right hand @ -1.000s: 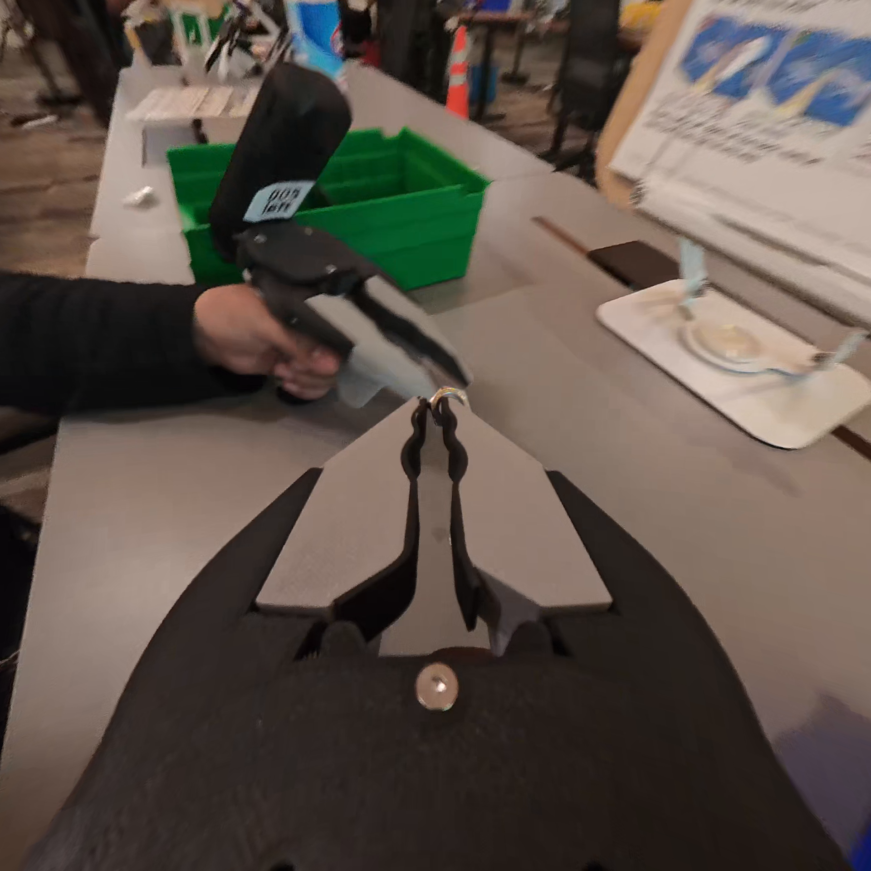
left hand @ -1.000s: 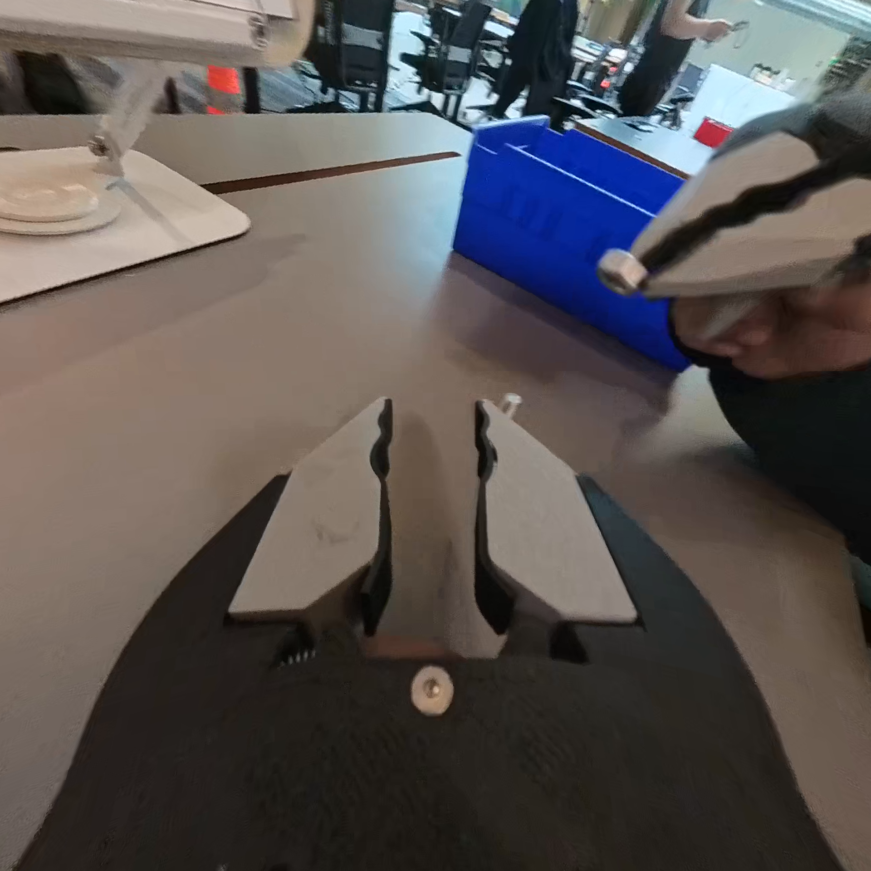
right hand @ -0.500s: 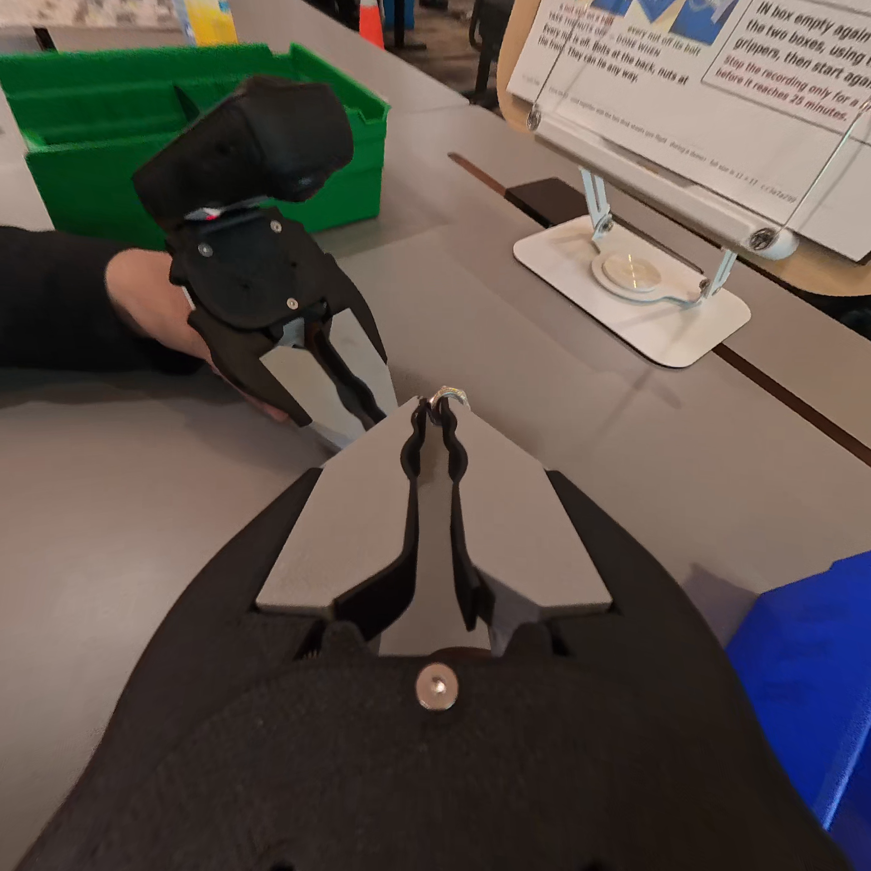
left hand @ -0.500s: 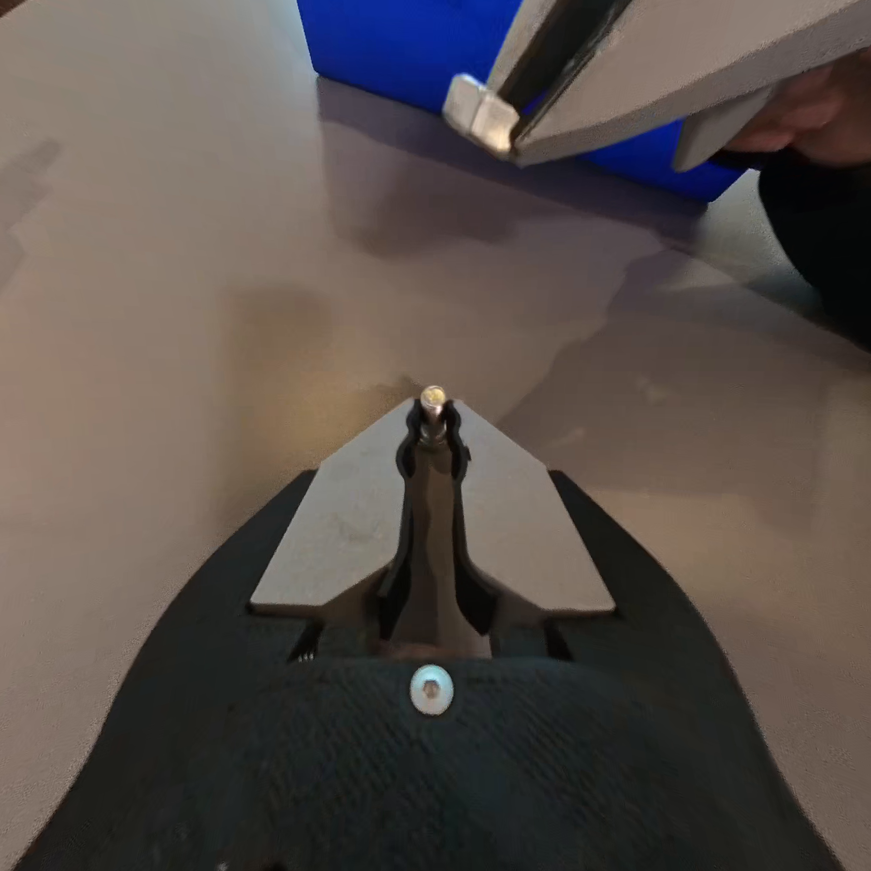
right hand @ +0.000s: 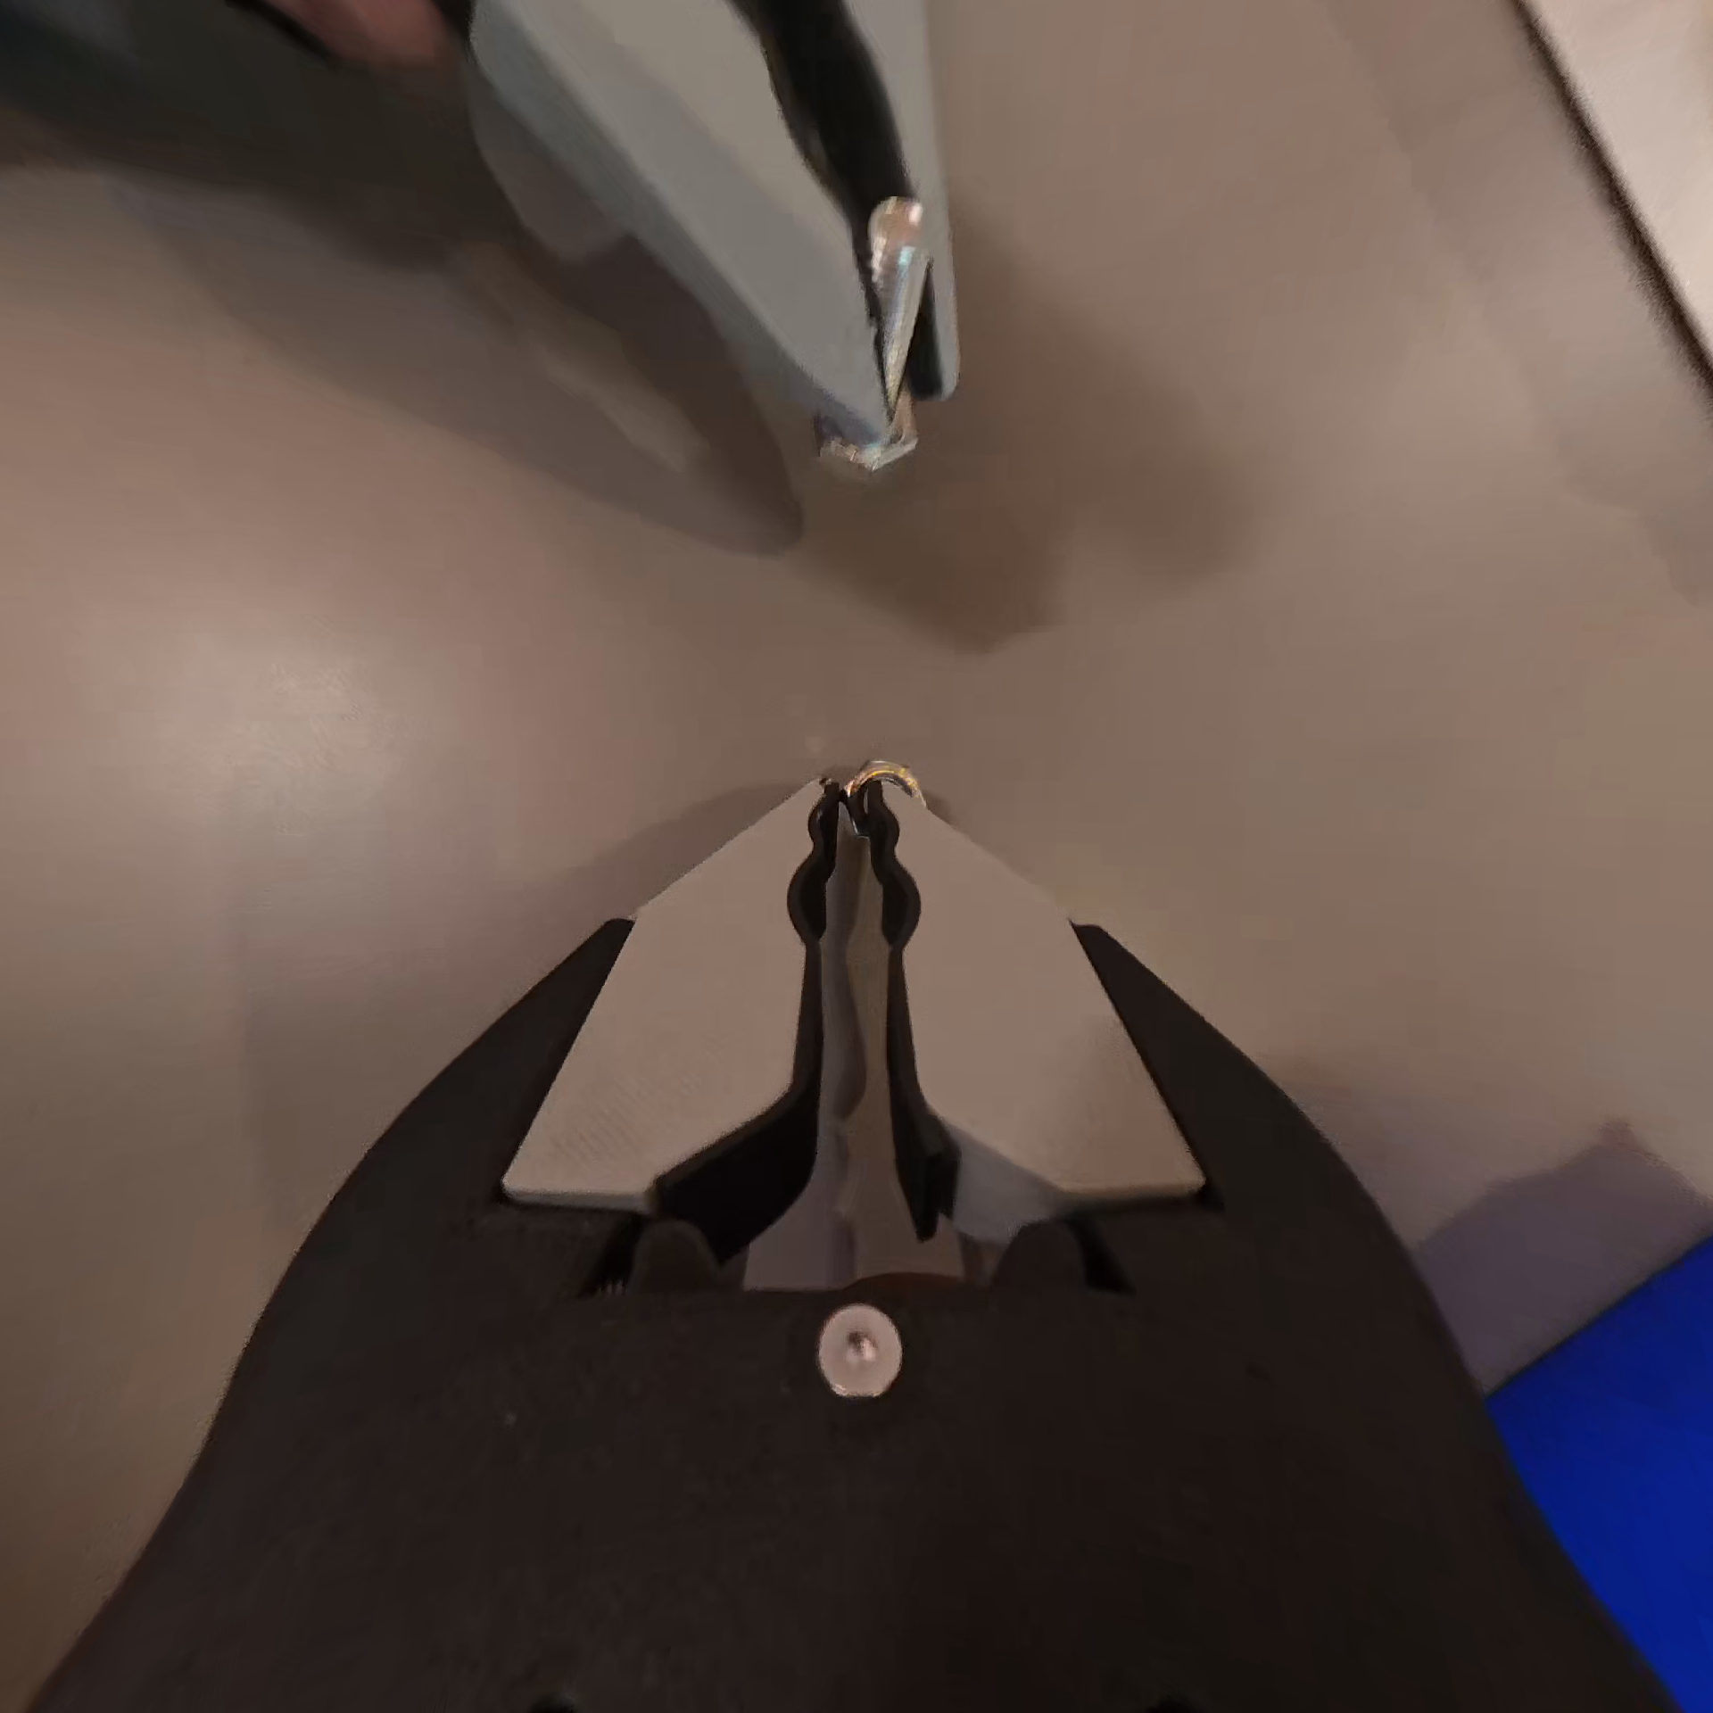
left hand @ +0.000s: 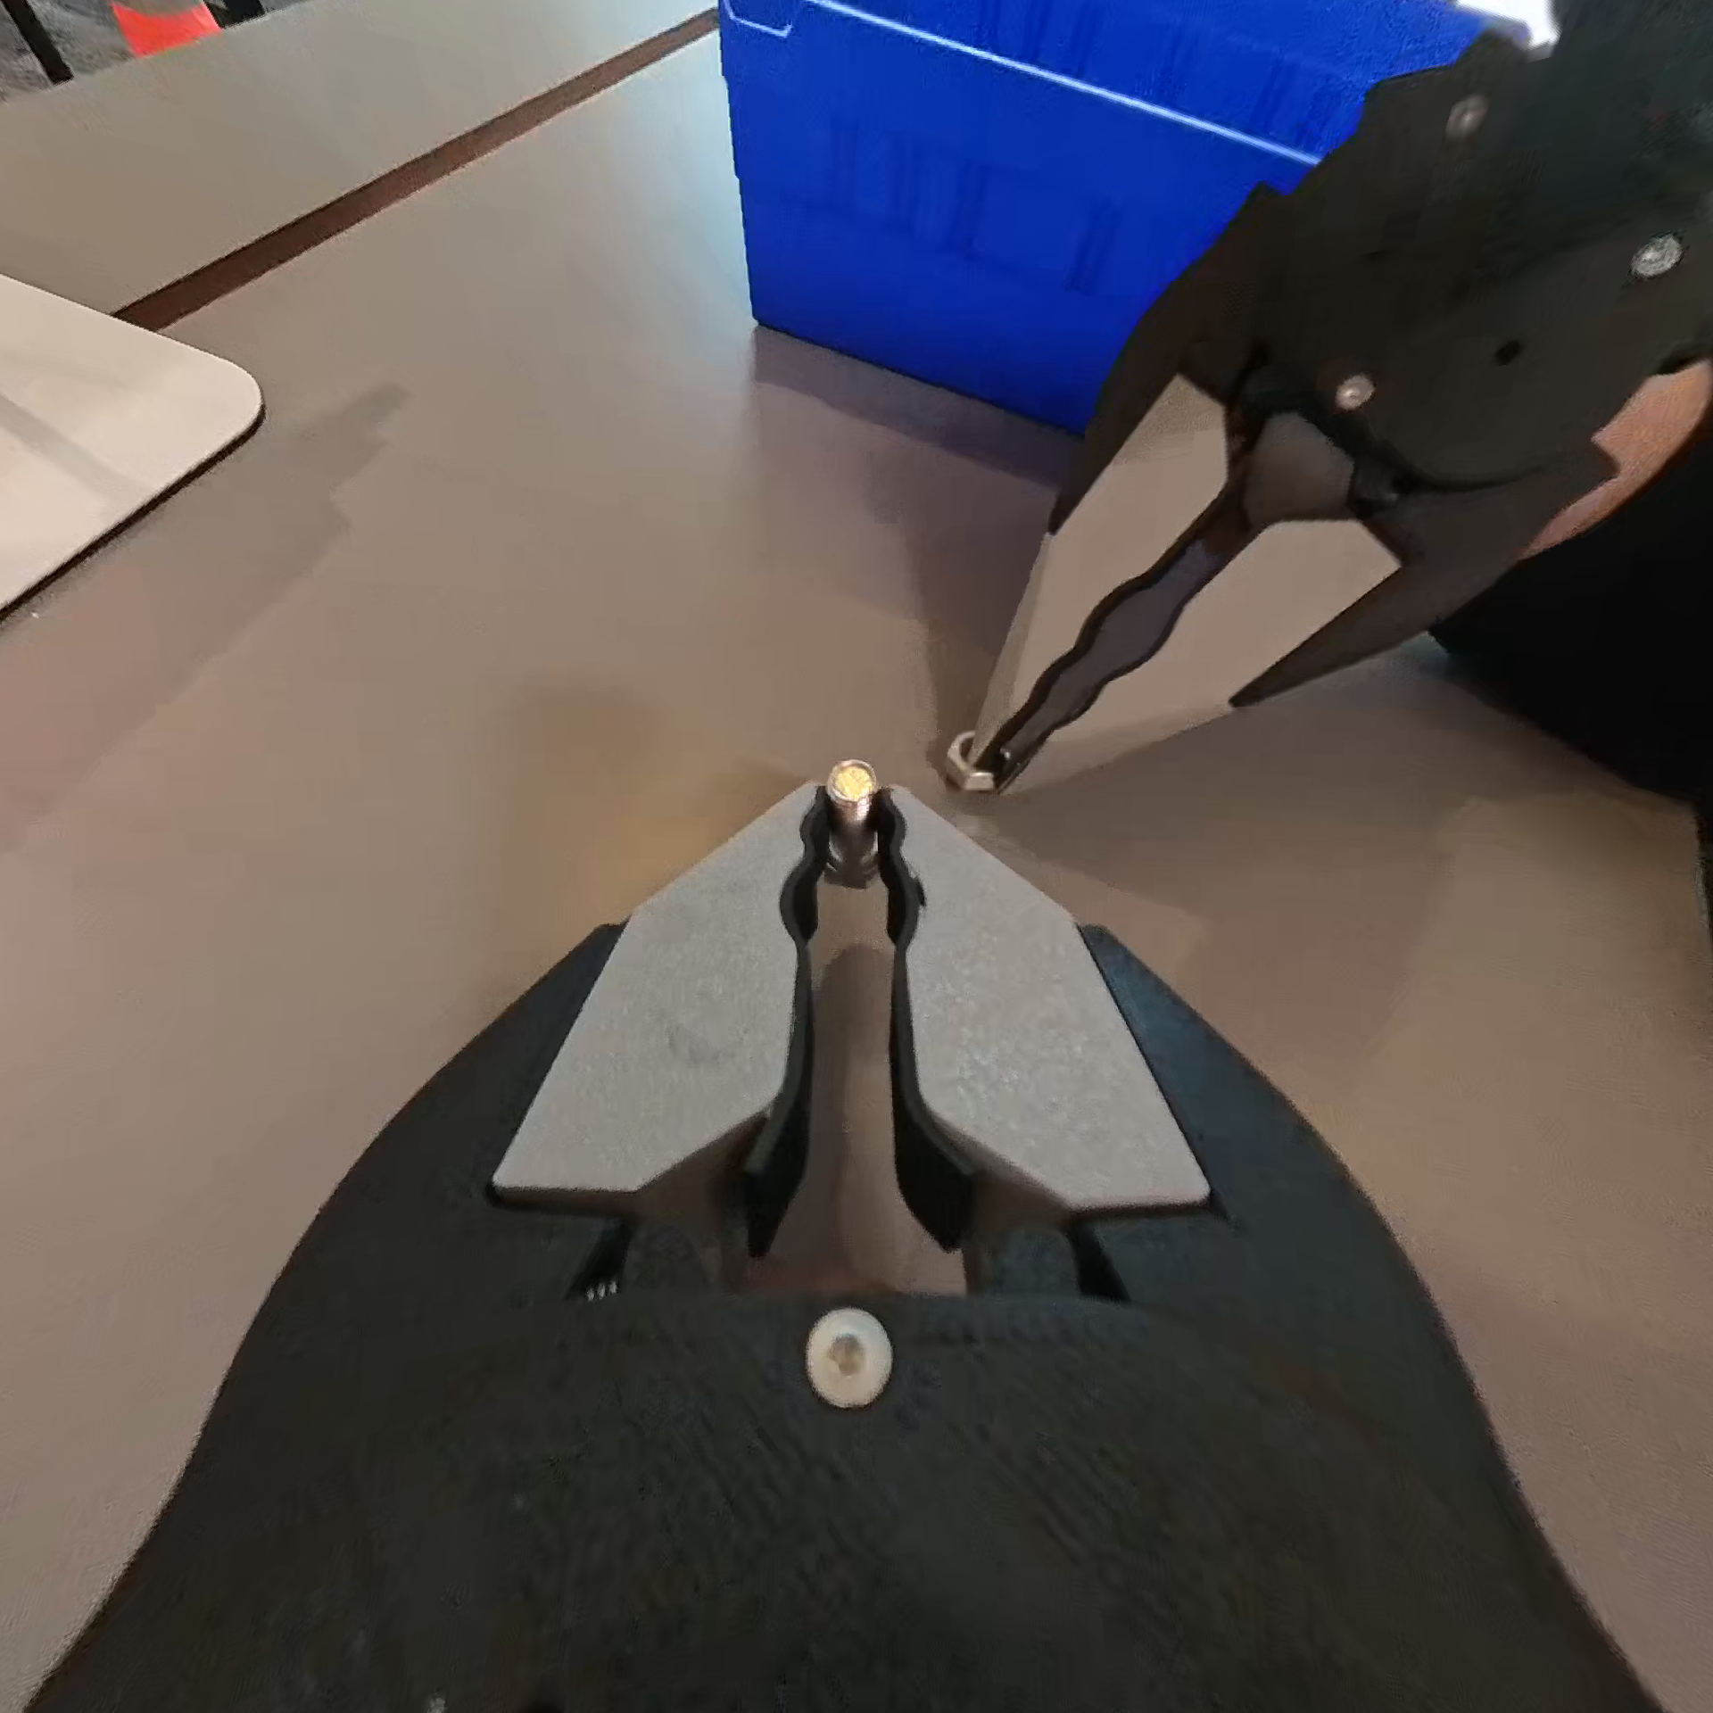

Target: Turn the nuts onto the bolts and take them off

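Note:
In the left wrist view my left gripper is shut on a small silver bolt, whose end pokes out past the fingertips, above the grey table. My right gripper shows to its right. It points down, with its tips at the table, and is shut on a silver nut. In the right wrist view my right gripper pinches the nut at its very tips. The left gripper hangs ahead of it with the bolt between its fingers. The nut and the bolt are apart.
A blue bin stands on the table behind the right gripper; its corner also shows in the right wrist view. A white stand base lies at the far left. A dark-sleeved arm is at the right edge. One gripper's finger ends stand about 7 cm off the other's.
My left gripper went from open to shut on the bolt. My right gripper, still holding the nut, tilted downward and came down close to the table beside the bolt.

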`<state>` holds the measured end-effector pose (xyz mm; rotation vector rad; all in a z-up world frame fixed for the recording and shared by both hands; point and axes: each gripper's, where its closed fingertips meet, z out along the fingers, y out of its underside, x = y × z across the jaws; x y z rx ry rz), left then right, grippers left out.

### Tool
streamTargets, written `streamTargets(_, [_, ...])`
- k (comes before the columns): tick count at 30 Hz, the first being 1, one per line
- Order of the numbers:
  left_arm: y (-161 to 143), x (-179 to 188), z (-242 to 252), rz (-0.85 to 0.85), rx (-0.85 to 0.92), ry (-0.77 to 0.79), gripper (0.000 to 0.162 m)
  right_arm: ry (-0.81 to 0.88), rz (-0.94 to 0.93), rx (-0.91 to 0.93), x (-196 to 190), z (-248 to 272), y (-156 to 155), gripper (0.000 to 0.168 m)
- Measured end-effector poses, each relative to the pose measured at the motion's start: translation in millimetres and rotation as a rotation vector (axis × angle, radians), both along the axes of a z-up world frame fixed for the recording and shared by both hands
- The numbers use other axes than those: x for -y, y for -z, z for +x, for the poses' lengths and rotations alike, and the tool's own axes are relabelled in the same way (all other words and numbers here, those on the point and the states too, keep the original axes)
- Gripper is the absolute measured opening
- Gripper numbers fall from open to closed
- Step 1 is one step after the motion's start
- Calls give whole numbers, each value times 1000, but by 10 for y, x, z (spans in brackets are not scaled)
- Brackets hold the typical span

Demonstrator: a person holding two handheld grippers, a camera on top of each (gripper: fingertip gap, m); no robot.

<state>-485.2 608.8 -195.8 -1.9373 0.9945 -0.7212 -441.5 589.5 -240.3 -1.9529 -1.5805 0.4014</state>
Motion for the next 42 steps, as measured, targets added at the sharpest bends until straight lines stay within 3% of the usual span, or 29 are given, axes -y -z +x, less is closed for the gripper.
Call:
streamTargets(6, [27, 2, -15, 12, -3, -4, 7, -19, -46, -1, 52, -32, 71, 4])
streamTargets(8, [39, 26, 7, 11, -7, 6, 7, -21, -61, -29, 58, -40, 33, 12])
streamTargets(13, [118, 126, 101, 25, -58, 57, 7, -52, -139, -285, 148, -199, -373, 18])
streamTargets(18, [193, 209, 195, 69, -121, 99, 7, -13, -96, -408, 69, -283, -580, 13])
streamTargets(21, [204, 243, 228, 101, -152, 113, 7, 27, -117, -425, 26, -339, -549, 4])
streamTargets(29, [231, 229, 224, 143, -203, 100, 7, 33, -158, -404, 45, -369, -459, 0])
streamTargets(33, [194, 198, 191, 139, -185, 83, 7, 83, -109, -347, -67, -274, -387, 0])
streamTargets(42, [150, 191, 191, 158, -174, 80, 7, 88, -206, -469, -43, -292, -538, 10])
